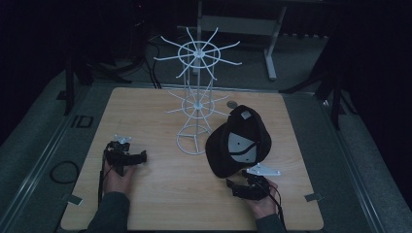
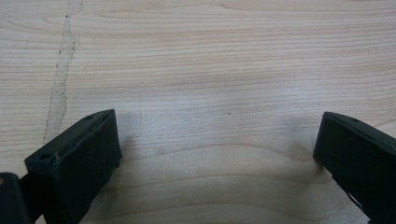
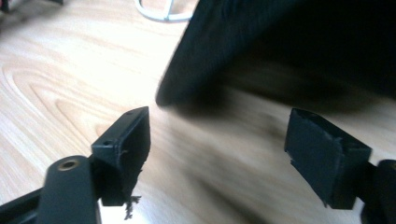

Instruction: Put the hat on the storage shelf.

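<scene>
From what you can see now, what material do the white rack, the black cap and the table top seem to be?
The white rack: thin rods, likely coated metal wire. The black cap: matte, probably fabric, with a pale lining inside. The table top: light wood or wood-look laminate, shown by its grain lines.

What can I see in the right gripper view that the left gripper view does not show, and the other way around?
The right gripper view has the black cap just ahead of its open jaws, and a piece of the white wire rack's base ring at the top. The left gripper view has a pale scratch mark running down the wood. Both look along two open black jaws with nothing between them, over the same light wooden table.
</scene>
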Motion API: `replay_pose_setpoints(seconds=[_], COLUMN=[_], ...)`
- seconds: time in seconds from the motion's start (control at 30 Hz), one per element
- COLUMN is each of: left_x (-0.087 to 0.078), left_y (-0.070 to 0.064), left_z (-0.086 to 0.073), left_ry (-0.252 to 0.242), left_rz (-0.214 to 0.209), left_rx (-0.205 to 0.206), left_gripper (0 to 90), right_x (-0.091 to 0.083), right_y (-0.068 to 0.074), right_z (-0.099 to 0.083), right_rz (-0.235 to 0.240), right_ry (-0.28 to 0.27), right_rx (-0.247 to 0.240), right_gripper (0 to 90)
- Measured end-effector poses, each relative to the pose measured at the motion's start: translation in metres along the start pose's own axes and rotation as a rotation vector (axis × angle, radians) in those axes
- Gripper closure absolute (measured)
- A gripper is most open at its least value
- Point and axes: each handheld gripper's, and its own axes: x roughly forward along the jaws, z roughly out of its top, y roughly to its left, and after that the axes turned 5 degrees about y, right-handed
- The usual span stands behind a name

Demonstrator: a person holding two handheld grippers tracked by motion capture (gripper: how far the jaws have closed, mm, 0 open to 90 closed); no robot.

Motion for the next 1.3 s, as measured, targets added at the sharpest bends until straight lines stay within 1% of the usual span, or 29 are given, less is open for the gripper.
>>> replay_pose_setpoints(seconds=[0.07, 0.1, 0.37, 0.53, 0.63, 0.77, 0.87, 0.97, 1.07, 1.3], left_x=[0.0, 0.0, 0.0, 0.0, 0.0, 0.0, 0.0, 0.0, 0.0, 0.0], left_y=[0.0, 0.0, 0.0, 0.0, 0.0, 0.0, 0.0, 0.0, 0.0, -0.001], left_z=[0.0, 0.0, 0.0, 0.0, 0.0, 0.0, 0.0, 0.0, 0.0, 0.0], left_ry=[-0.001, -0.001, -0.001, 0.0, 0.001, 0.001, 0.001, 0.0, 0.001, 0.0], left_rz=[0.001, 0.001, 0.002, 0.001, 0.002, 0.002, 0.002, 0.002, 0.002, 0.002], left_rx=[-0.002, -0.002, -0.002, -0.003, -0.001, -0.001, -0.001, -0.003, -0.002, -0.003], left_gripper=[0.7, 0.7, 0.8, 0.8, 0.8, 0.7, 0.7, 0.7, 0.8, 0.7], right_x=[0.002, 0.004, 0.021, 0.03, 0.034, 0.036, 0.036, 0.037, 0.037, 0.035], right_y=[0.003, 0.005, 0.014, 0.018, 0.019, 0.018, 0.017, 0.018, 0.019, 0.017], right_z=[0.003, 0.004, 0.01, 0.015, 0.017, 0.02, 0.021, 0.021, 0.022, 0.023], right_rz=[0.001, -0.006, -0.017, -0.026, -0.045, -0.058, -0.042, -0.033, -0.028, -0.008], right_ry=[-0.008, -0.015, -0.046, -0.055, -0.055, -0.064, -0.069, -0.07, -0.076, -0.1], right_rx=[-0.004, -0.007, 0.017, 0.03, 0.04, 0.06, 0.06, 0.048, 0.047, 0.072], right_gripper=[25.8, 27.4, 40.8, 45.4, 46.9, 55.2, 60.3, 64.5, 65.9, 69.7])
